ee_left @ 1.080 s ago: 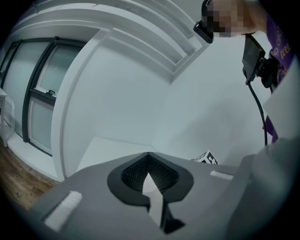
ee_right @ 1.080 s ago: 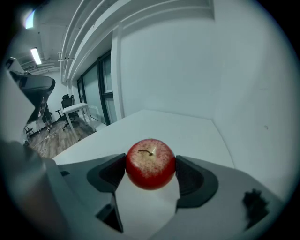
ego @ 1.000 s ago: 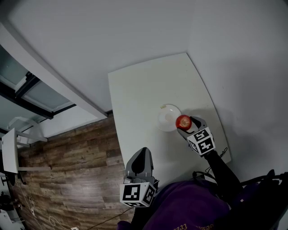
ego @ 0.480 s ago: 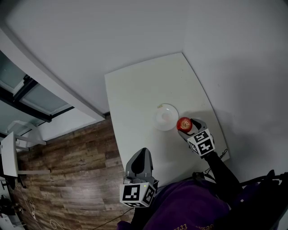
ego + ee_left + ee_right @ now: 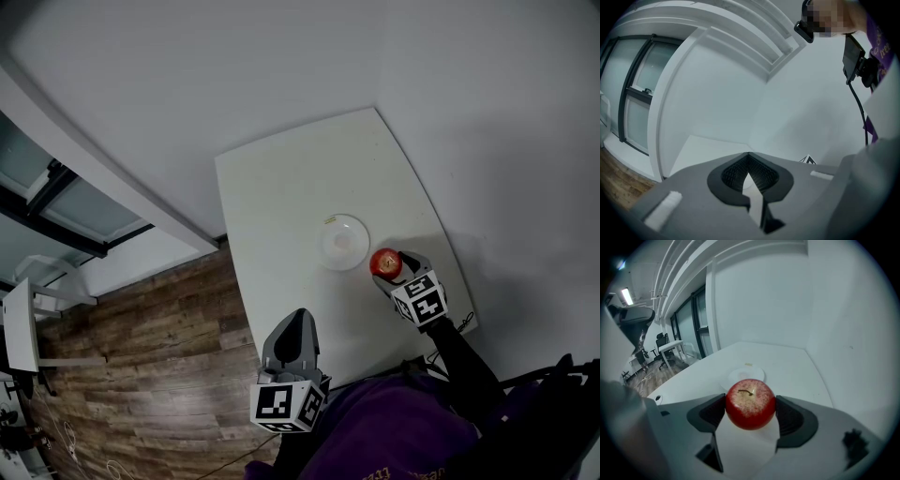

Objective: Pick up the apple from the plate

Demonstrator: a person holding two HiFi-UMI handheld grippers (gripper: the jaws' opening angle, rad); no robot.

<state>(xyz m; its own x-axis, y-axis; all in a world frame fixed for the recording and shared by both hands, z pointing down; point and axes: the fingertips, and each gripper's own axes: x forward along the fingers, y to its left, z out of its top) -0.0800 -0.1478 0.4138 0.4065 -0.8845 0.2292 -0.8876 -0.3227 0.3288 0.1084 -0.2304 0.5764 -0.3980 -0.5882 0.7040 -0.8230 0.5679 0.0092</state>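
Right gripper is clamped on the apple. Both dark pads press the fruit's left and right sides, seen clearly in the right gripper view. Apple is red with a speckled yellowish top, stem up and roughly upright. It is off the plate, held just beside the plate's near-right rim in the head view. It is raised over the white table, not far from the right edge. In the right gripper view the plate sits on the table beyond the apple, empty, round and white. A small pale tag lies at the plate's far rim, touching or just beside it, can't tell which.

Left gripper has its jaws closed together, tips meeting, nothing between them. It hangs at the near-left corner of the table, well apart from the plate and apple. Its marker cube faces the head camera. The right one's cube sits just near of the apple.

The person's purple sleeve fills the near edge of the head view. Wood floor lies left of the table, and a window is on the far left. A pale wall runs along the table's far and right sides.
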